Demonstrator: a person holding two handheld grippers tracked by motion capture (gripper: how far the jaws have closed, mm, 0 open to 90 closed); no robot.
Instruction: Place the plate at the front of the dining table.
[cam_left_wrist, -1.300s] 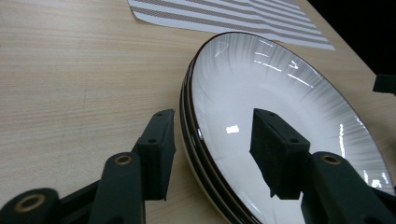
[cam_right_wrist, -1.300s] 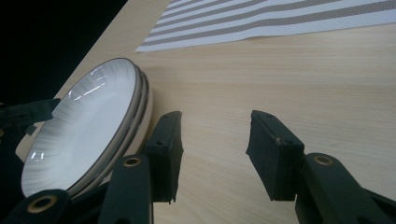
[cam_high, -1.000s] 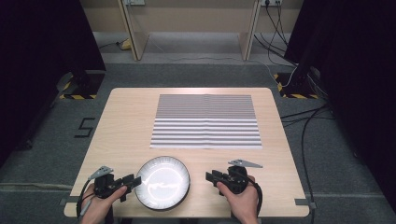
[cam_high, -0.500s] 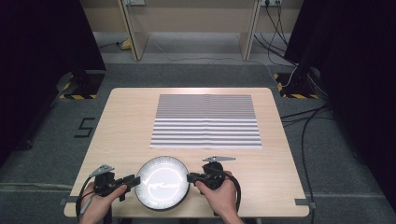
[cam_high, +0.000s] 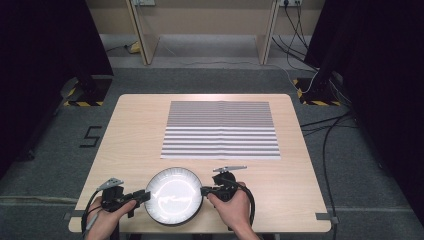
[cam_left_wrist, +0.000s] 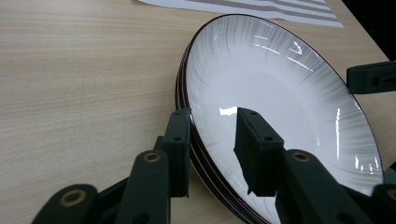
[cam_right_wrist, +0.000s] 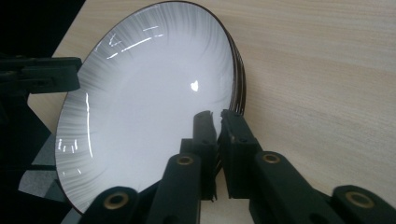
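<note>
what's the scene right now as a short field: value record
item: stack of plates, white with dark rims
place: near edge of the wooden table
left gripper: jaws astride the stack's rim, a gap showing, just been closing
right gripper: shut on the rim at the opposite side
also on table: striped mat, beyond the plates, apart from them

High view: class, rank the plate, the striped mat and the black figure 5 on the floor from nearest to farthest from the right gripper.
1. Plate: at the right gripper, its rim between the jaws.
2. Striped mat: beyond it, mid-table.
3. Figure 5: on the floor, off the table's left edge.
</note>
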